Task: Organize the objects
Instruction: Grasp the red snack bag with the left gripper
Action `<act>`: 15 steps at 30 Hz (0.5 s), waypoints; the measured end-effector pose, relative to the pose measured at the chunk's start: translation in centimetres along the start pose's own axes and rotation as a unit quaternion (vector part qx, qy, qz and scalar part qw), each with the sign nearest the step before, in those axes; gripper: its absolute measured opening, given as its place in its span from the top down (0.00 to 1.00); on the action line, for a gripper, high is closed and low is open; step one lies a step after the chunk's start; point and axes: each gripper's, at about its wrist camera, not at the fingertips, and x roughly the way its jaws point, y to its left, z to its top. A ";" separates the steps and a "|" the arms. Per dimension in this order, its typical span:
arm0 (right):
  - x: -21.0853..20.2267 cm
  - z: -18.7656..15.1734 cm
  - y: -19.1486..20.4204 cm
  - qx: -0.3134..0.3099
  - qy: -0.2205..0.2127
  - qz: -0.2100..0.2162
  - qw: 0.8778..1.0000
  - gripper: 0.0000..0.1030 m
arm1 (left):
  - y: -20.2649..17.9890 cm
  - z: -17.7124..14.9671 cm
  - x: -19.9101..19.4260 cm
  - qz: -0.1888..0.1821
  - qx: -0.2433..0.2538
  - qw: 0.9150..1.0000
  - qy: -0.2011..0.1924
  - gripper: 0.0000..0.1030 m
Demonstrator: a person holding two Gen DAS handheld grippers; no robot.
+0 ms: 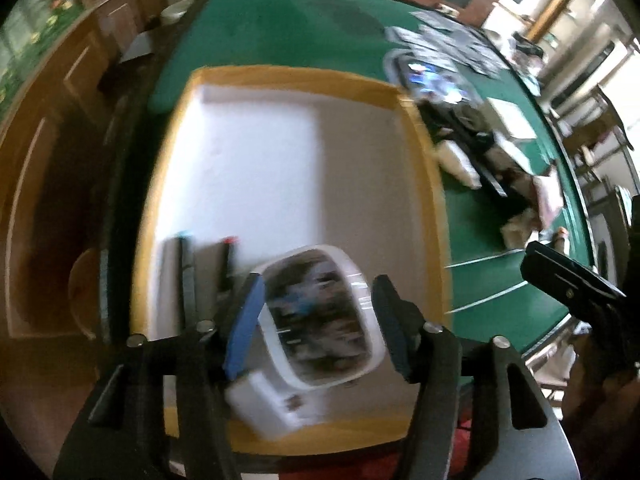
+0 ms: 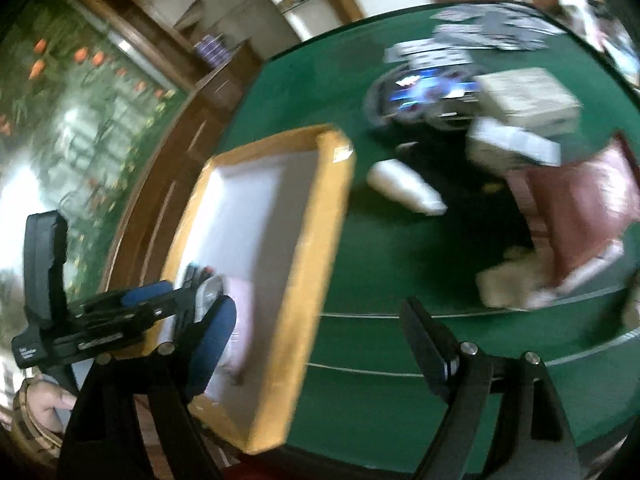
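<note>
A wooden tray [image 1: 416,128] with a white floor lies on the green table [image 1: 280,24]. It also shows in the right wrist view [image 2: 320,216]. My left gripper [image 1: 320,316] sits over the tray's near end, its jaws on either side of a white box with a picture window [image 1: 324,316]; whether they press it is blurred. Two dark pens [image 1: 188,276] lie in the tray left of the box. My right gripper [image 2: 316,344] is open and empty over the table, right of the tray. The left gripper also shows in the right wrist view [image 2: 168,300].
A pile of loose items lies on the table right of the tray: a white tube [image 2: 404,186], grey boxes [image 2: 528,96], a pink pouch [image 2: 576,216], a dark round container [image 2: 420,92] and papers [image 2: 492,28]. A wooden cabinet [image 1: 48,160] stands left of the table.
</note>
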 end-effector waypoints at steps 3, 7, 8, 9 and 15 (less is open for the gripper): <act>-1.7 -0.3 -3.3 0.026 -0.013 -0.029 0.999 0.17 | -3.1 0.7 0.4 -0.014 0.023 1.000 0.002 0.42; -4.1 -1.2 -7.9 0.073 -0.024 -0.054 0.996 0.16 | -7.1 1.7 1.5 -0.036 0.046 0.998 0.014 0.42; -4.6 -1.4 -8.6 0.080 -0.028 -0.056 0.995 0.16 | -8.4 2.1 1.7 -0.042 0.056 0.997 0.016 0.42; -5.0 -1.5 -9.0 0.084 -0.030 -0.059 0.994 0.16 | -9.4 2.4 1.9 -0.045 0.063 0.997 0.017 0.42; -7.6 -2.2 -12.2 0.105 -0.041 -0.087 0.990 0.07 | -18.4 4.6 3.0 -0.062 0.142 0.987 0.030 0.33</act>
